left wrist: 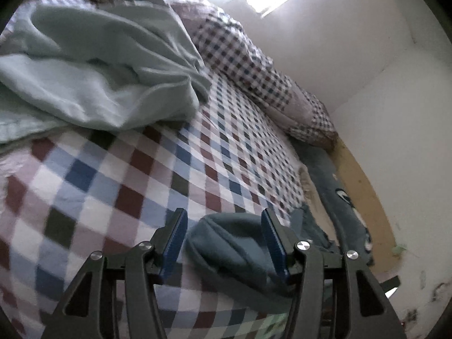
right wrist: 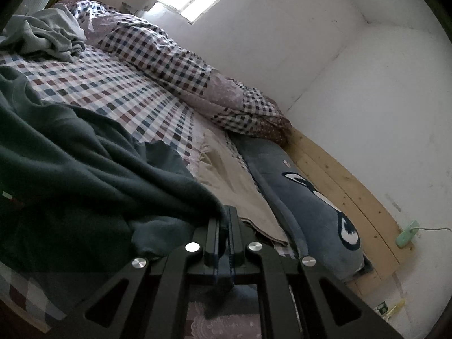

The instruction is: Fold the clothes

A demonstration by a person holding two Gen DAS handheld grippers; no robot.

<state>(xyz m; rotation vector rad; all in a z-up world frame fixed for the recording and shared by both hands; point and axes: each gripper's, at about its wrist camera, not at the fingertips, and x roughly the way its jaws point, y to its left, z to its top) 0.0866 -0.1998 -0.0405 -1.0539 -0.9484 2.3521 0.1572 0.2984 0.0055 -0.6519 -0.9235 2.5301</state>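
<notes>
Early stage of folding: the right gripper (right wrist: pixel 224 237), fingers closed, pinches a hem of the rumpled dark teal fleece garment (right wrist: pixel 84 175) on the checked bedsheet (left wrist: pixel 113 183); the left gripper (left wrist: pixel 224 243) gapes wide around another fold, ungrasped. A pale green garment (left wrist: pixel 99 65) lies unfolded farther up the sheet.

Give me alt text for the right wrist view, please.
The right claw is shut on the edge of a dark green garment lying on a checked bed. Beyond lie a pale green garment, a rumpled duvet and a grey pillow.
</notes>
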